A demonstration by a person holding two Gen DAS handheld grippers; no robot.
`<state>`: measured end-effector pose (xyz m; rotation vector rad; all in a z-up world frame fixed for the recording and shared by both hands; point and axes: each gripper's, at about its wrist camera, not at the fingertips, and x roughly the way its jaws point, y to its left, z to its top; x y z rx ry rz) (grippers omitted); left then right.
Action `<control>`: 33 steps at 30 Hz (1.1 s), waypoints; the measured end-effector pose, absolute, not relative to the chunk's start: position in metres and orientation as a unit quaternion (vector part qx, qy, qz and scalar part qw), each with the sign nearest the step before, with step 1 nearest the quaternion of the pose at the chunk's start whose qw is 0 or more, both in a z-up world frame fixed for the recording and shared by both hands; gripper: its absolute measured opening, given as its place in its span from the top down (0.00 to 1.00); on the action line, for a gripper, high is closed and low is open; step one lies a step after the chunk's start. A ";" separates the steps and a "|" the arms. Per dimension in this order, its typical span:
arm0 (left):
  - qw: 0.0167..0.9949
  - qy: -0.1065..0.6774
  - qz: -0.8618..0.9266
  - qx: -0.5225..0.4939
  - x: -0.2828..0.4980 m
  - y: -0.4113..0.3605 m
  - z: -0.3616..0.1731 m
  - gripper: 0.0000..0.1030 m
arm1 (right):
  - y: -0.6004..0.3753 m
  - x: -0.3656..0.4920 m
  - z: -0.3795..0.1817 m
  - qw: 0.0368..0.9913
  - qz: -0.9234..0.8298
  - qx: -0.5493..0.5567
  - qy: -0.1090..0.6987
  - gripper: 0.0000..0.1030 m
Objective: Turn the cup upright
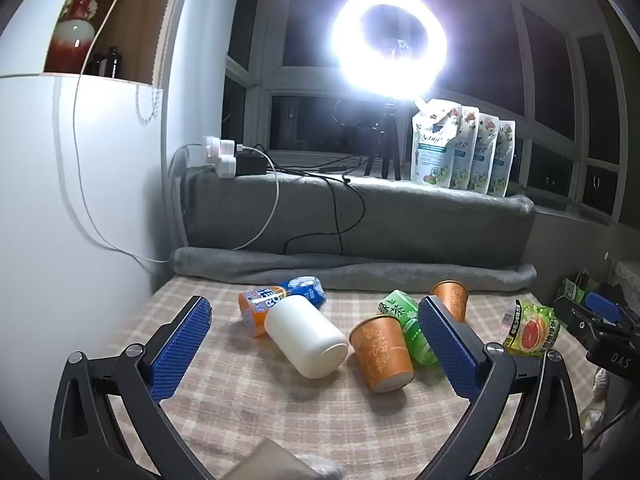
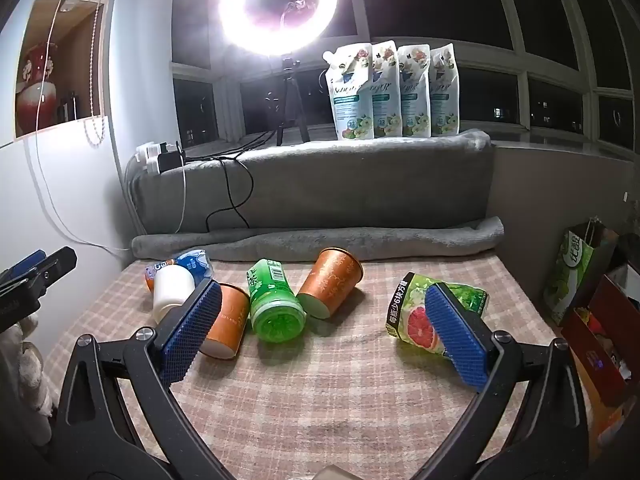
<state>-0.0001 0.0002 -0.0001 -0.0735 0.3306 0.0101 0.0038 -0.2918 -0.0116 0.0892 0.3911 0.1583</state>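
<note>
Two orange paper cups lie on their sides on the checked tablecloth. The nearer cup [image 1: 382, 352] [image 2: 226, 320] has its base toward me, beside a green bottle [image 1: 412, 330] [image 2: 274, 304]. The farther cup [image 1: 450, 300] [image 2: 330, 286] lies behind and to the right of the bottle. A white cup [image 1: 306, 336] [image 2: 172, 290] also lies on its side at the left. My left gripper [image 1: 316, 336] is open and empty, held short of the white and orange cups. My right gripper [image 2: 324, 328] is open and empty, short of the bottle and the farther orange cup.
An orange and blue bottle [image 1: 276, 304] lies behind the white cup. A grapefruit-print pack [image 2: 436, 312] [image 1: 530, 330] lies at the right. A rolled grey blanket [image 2: 320, 240] borders the table's far edge. A ring light [image 2: 278, 12] and several pouches [image 2: 392, 92] stand on the ledge behind. Boxes [image 2: 592, 308] stand at the right.
</note>
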 end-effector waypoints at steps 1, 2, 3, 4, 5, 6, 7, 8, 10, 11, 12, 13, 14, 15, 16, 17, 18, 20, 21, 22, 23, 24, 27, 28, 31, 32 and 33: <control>0.985 0.166 0.006 -0.037 0.000 0.000 0.000 0.01 | -0.292 0.004 -0.012 0.977 0.079 0.045 0.194 0.00; 0.985 0.168 0.006 -0.036 0.000 0.000 0.000 0.01 | -0.292 0.004 -0.012 0.977 0.080 0.044 0.194 0.00; 0.985 0.168 0.004 -0.036 0.000 0.000 0.000 0.01 | -0.292 0.003 -0.012 0.977 0.080 0.047 0.193 0.00; 0.985 0.169 0.003 -0.036 0.000 0.000 0.000 0.01 | -0.293 0.003 -0.012 0.977 0.080 0.048 0.193 0.00; 0.985 0.169 0.002 -0.035 0.000 0.000 0.000 0.01 | -0.293 0.003 -0.012 0.977 0.080 0.049 0.193 0.00; 0.985 0.169 0.001 -0.034 -0.001 -0.001 0.000 0.01 | -0.293 0.003 -0.012 0.977 0.080 0.049 0.193 0.00; 0.985 0.168 0.002 -0.034 -0.001 -0.001 -0.001 0.01 | -0.293 0.003 -0.012 0.977 0.080 0.049 0.193 0.00; 0.985 0.168 0.002 -0.034 -0.003 -0.002 -0.001 0.01 | -0.293 0.003 -0.012 0.977 0.080 0.049 0.192 0.00; 0.985 0.167 0.002 -0.034 -0.004 -0.002 -0.002 0.01 | -0.293 0.003 -0.012 0.977 0.079 0.048 0.192 0.00; 0.985 0.169 0.002 -0.035 -0.003 -0.001 -0.002 0.01 | -0.293 0.003 -0.013 0.977 0.079 0.047 0.192 0.00; 0.985 0.170 0.001 -0.036 -0.002 -0.001 -0.002 0.01 | -0.293 0.003 -0.013 0.977 0.079 0.047 0.192 0.00; 0.985 0.171 0.002 -0.036 -0.002 -0.001 -0.001 0.01 | -0.293 0.003 -0.013 0.977 0.078 0.047 0.193 0.00; 0.985 0.171 0.003 -0.036 -0.002 -0.001 -0.001 0.01 | -0.294 0.003 -0.013 0.977 0.079 0.047 0.193 0.00; 0.985 0.171 0.003 -0.035 -0.002 -0.001 -0.001 0.01 | -0.294 0.003 -0.013 0.977 0.079 0.047 0.192 0.00; 0.985 0.171 0.003 -0.035 -0.002 -0.001 -0.003 0.01 | -0.294 0.003 -0.013 0.977 0.078 0.046 0.192 0.00; 0.984 0.172 0.003 -0.036 -0.002 -0.001 -0.003 0.01 | -0.294 0.003 -0.013 0.977 0.078 0.046 0.193 0.00; 0.984 0.172 0.003 -0.037 -0.002 0.000 -0.003 0.01 | -0.294 0.003 -0.013 0.977 0.079 0.046 0.193 0.00; 0.984 0.173 0.003 -0.038 -0.001 0.000 -0.003 0.01 | -0.294 0.003 -0.013 0.977 0.079 0.046 0.193 0.00; 0.984 0.173 0.004 -0.038 -0.001 0.000 -0.004 0.01 | -0.294 0.003 -0.013 0.977 0.079 0.046 0.193 0.00; 0.984 0.174 0.004 -0.038 -0.001 0.000 -0.004 0.01 | -0.294 0.003 -0.013 0.977 0.079 0.046 0.193 0.00; 0.984 0.174 0.004 -0.039 -0.001 0.001 -0.004 0.01 | -0.294 0.003 -0.013 0.977 0.079 0.046 0.193 0.00; 0.984 0.174 0.003 -0.039 -0.001 0.001 -0.004 0.01 | -0.294 0.003 -0.013 0.977 0.079 0.046 0.193 0.00; 0.984 0.176 0.004 -0.040 0.000 0.003 -0.007 0.01 | -0.294 0.003 -0.013 0.977 0.079 0.046 0.194 0.00; 0.984 0.176 0.004 -0.041 0.000 0.003 -0.007 0.01 | -0.294 0.003 -0.013 0.977 0.079 0.046 0.194 0.00; 0.984 0.176 0.004 -0.040 0.000 0.003 -0.007 0.01 | -0.293 0.003 -0.013 0.977 0.079 0.045 0.194 0.00; 0.983 0.176 0.003 -0.041 0.000 0.003 -0.007 0.01 | -0.292 0.003 -0.013 0.977 0.079 0.045 0.194 0.00; 0.983 0.177 0.003 -0.041 0.001 0.003 -0.007 0.01 | -0.292 0.003 -0.013 0.977 0.080 0.045 0.194 0.00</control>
